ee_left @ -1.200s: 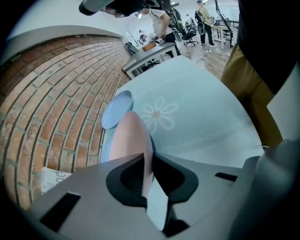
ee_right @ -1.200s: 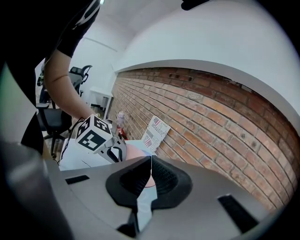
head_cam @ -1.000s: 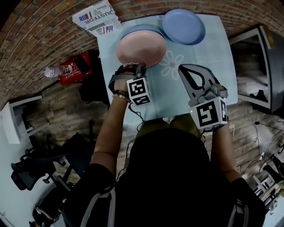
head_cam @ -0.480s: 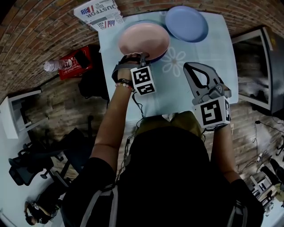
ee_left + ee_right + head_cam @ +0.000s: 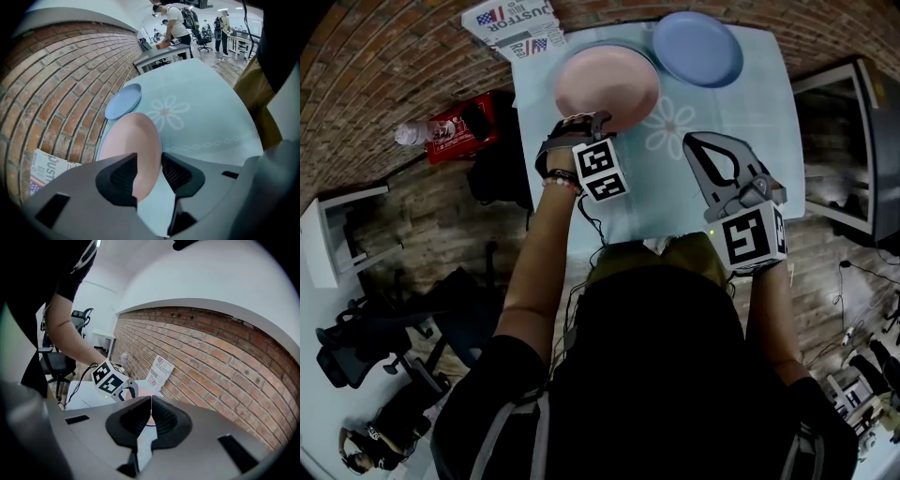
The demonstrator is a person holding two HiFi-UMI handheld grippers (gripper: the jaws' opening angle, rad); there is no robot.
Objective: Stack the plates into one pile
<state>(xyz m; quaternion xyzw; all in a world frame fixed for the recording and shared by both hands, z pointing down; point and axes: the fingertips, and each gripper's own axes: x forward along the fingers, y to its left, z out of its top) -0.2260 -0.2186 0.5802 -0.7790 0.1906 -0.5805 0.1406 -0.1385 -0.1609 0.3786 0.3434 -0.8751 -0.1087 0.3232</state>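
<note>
Left gripper view: the left tongs (image 5: pixel 149 161) have just been opening and now stand released. The near rim of a round, shallow, pale pink plate (image 5: pixel 133 140) lies between the pads, which no longer press on it. The letting-go looks deliberate. The pink plate rests on a round blue plate (image 5: pixel 630 47) at the far left of the counter (image 5: pixel 741 141), which is spread with a pale blue-green cloth printed with white flowers. The lower plate appears to carry the pink one's weight, so the grip has no more work to do.

A second round light-blue plate (image 5: pixel 123 101) lies flat just beside the pair, near the brick wall, and is not yet part of the pile. The right tongs (image 5: pixel 151 404) hang over the near right of the counter, clenched with nothing between them. They are well apart from the plates and seem to be kept clear while the left side works.

The pink plate looks smooth, matte and unpatterned, probably plastic, with a gently raised edge. It sits close to centred on the blue one, whose rim shows as a thin crescent along the far side. A folded newspaper (image 5: pixel 511 23) leans against the wall just beyond the counter's corner.
</note>
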